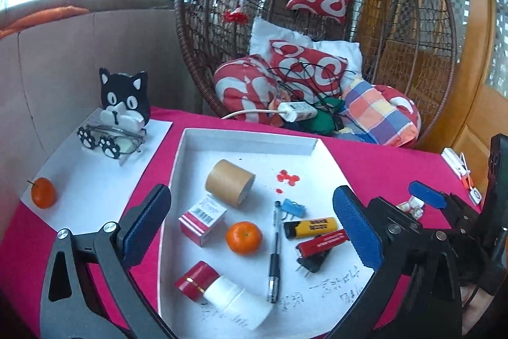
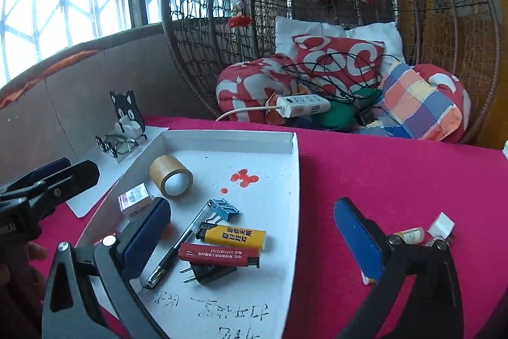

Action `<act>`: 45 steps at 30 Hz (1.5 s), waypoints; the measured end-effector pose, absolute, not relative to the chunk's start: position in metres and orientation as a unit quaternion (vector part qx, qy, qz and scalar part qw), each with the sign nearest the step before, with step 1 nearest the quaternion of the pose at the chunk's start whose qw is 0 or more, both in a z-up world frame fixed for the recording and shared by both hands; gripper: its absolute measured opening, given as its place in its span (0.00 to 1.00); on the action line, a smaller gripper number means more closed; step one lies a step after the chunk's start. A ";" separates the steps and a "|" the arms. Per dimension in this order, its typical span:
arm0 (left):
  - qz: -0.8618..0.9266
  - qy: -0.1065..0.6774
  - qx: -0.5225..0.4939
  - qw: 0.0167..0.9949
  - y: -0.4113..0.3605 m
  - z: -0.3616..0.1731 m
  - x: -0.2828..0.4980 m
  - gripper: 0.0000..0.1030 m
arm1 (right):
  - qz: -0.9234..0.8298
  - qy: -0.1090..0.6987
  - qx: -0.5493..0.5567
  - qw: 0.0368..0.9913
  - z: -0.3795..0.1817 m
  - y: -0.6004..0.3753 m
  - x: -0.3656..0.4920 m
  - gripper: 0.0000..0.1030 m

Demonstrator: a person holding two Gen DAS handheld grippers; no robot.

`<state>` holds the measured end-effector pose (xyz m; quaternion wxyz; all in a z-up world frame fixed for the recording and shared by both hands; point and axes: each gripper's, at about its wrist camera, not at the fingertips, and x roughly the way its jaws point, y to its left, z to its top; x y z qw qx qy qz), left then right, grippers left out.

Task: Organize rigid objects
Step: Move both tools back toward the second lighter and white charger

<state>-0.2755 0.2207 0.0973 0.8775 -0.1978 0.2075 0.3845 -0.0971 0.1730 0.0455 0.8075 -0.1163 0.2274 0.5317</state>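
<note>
- Tray sits white on the pink surface, loaded with small things.
- Tape roll lies toward the back, a small red-and-white box just beside it.
- Orange rests mid-tray, the pen right of it.
- Yellow lighter lies just above the red lighter, which rests on a black plug; a blue clip sits behind them.
- Red-capped white bottle lies on its side at the near edge.
- Left gripper hovers over the tray, jaws wide apart, holding nothing.
- Right gripper hangs at the tray's right edge, jaws apart too, empty.
- Second orange sits on a white sheet to the left, near glasses on a cat stand.
</note>
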 end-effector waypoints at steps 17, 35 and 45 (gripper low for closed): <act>0.292 0.261 -0.145 0.909 0.174 0.095 -0.224 1.00 | 0.471 0.239 -0.043 0.848 0.054 0.103 -0.043 1.00; 0.091 0.454 -0.124 0.877 0.116 0.035 -0.021 1.00 | 0.326 0.280 0.119 0.895 0.045 -0.034 0.073 1.00; 0.121 0.502 -0.070 0.854 0.106 0.000 0.024 0.86 | 0.327 0.304 0.141 0.884 0.032 -0.055 0.100 1.00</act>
